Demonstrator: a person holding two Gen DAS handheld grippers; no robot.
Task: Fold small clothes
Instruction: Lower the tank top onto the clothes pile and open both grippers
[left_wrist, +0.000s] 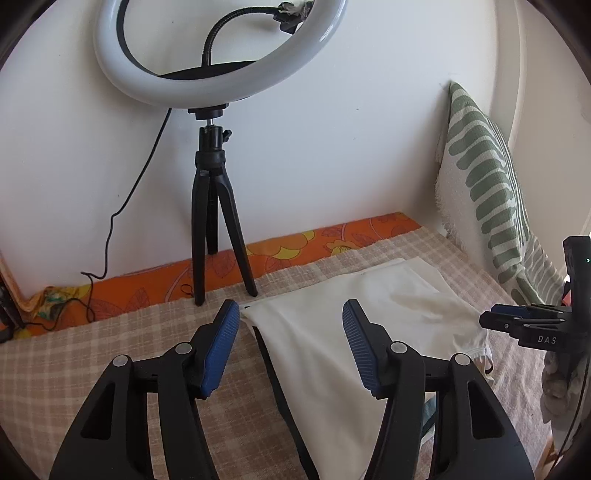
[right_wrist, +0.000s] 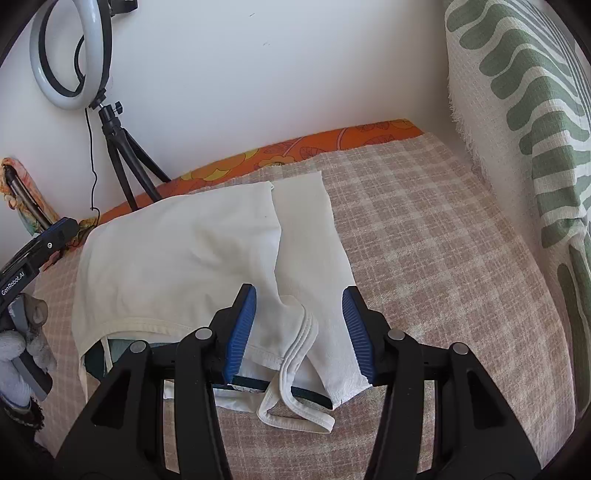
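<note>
The white garment (right_wrist: 207, 251) lies partly folded on the checked bedspread (right_wrist: 424, 229) near the ring light tripod (left_wrist: 214, 218). Your left gripper (left_wrist: 291, 347) hangs spread over its left edge, gripping nothing. Your right gripper (right_wrist: 299, 332) gapes wide over the strap end, also gripping nothing.

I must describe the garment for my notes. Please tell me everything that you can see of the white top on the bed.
The white top is a thin, soft, sleeveless garment with stitched edging and narrow straps. It lies flat and slightly wrinkled on the checked blanket, one side already folded over. A dark item shows under its near edge. The right gripper is open around the strap area; the left gripper is open above its other end.
</note>
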